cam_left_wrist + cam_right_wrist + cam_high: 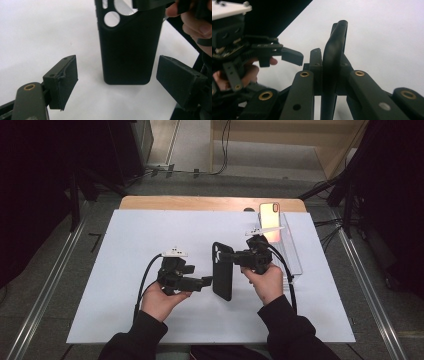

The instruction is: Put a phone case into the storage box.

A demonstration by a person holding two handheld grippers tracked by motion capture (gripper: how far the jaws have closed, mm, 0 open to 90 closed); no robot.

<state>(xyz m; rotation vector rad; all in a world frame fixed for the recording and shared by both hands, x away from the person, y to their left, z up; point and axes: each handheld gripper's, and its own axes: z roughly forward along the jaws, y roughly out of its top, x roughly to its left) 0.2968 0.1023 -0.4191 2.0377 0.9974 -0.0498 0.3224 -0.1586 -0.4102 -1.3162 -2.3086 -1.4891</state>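
Observation:
A black phone case (pixel 222 275) with round camera cut-outs is held upright above the white sheet. My right gripper (pixel 228 256) is shut on its upper end. In the right gripper view the case's edge (pixel 337 37) rises between the pressed jaws of the right gripper (pixel 331 62). My left gripper (pixel 206 281) points at the case's lower left side, jaws open. In the left gripper view the case (pixel 130 45) stands ahead of the left gripper (pixel 117 65), whose wide-apart pads (pixel 63 78) do not touch it.
A phone (pixel 269 217) with a shiny pinkish back leans in a clear stand (pixel 292 255) at the back right. The white sheet (pixel 125 250) covers a wooden table (pixel 200 202). Cables trail from both grippers toward the person.

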